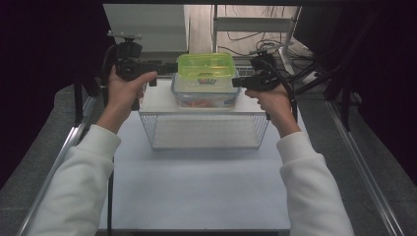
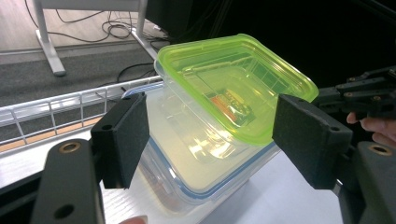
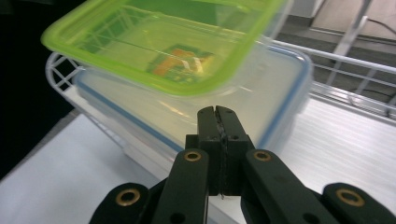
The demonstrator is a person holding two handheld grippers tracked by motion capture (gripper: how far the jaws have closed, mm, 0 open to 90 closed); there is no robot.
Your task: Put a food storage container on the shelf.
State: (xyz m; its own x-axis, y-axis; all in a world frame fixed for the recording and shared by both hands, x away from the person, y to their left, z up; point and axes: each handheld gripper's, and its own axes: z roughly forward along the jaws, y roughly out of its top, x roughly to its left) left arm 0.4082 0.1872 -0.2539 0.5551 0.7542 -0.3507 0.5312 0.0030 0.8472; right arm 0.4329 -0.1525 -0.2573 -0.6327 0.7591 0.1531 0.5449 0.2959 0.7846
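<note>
A clear plastic box with a blue-edged lid stands on top of a white wire rack. A green translucent box rests on it, tilted. My left gripper is at the boxes' left side, open. In the left gripper view its pads stand wide, with the green box and the clear box ahead between them, untouched. My right gripper is shut and empty. Its tips sit against the right side of the clear box, under the green box.
The rack stands at the far middle of a white table. Something orange lies inside the clear box. Desk legs and cables cross the floor behind the table. Dark space lies to either side.
</note>
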